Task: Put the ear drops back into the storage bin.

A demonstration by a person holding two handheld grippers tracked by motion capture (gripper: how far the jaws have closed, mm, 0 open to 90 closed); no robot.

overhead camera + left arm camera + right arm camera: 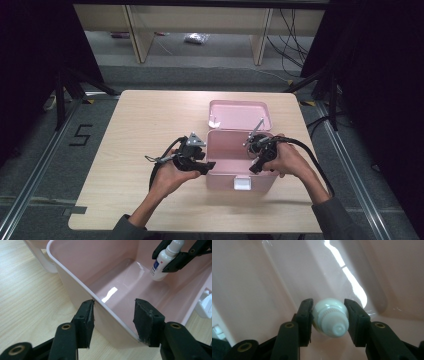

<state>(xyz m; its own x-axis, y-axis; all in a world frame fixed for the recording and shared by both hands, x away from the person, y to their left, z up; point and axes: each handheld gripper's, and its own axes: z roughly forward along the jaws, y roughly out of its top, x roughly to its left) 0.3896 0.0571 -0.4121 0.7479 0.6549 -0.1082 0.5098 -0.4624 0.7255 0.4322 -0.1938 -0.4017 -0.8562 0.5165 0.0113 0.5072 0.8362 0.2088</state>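
1. Your right claw (258, 154) sits down inside the open pink box (220, 150), and its two pads are closed on a small white bottle (330, 317). In the right gripper view you look straight down the bottle's cap end, so its long axis runs in line with the claw.

2. From the left gripper view the bottle (163, 261) stands nearly upright, cap up, leaning a little, pinched high on its body by the right claw (176, 257). Its base is right at the box floor near the far wall; whether it already touches, I cannot tell.

3. That is the relation your move turns on: the bottle hangs straight below the right claw with the box floor just beneath it. My read is that you are setting it down, so a short, straight drop along the bottle's own axis is all that is left before letting go.

4. Your left claw (113, 317) straddles the box's near side wall, one pad outside, one inside, with a gap on the inner side. It is open and grips nothing; it looks ready to steady the box.

5. The box sits toward the right of the worktop (140, 120), lid (239, 115) thrown back behind it, white latch (242, 183) facing you.

6. The right hand (285, 159) is the nearer one to the bottle; the left hand (170, 175) stays beside the box.
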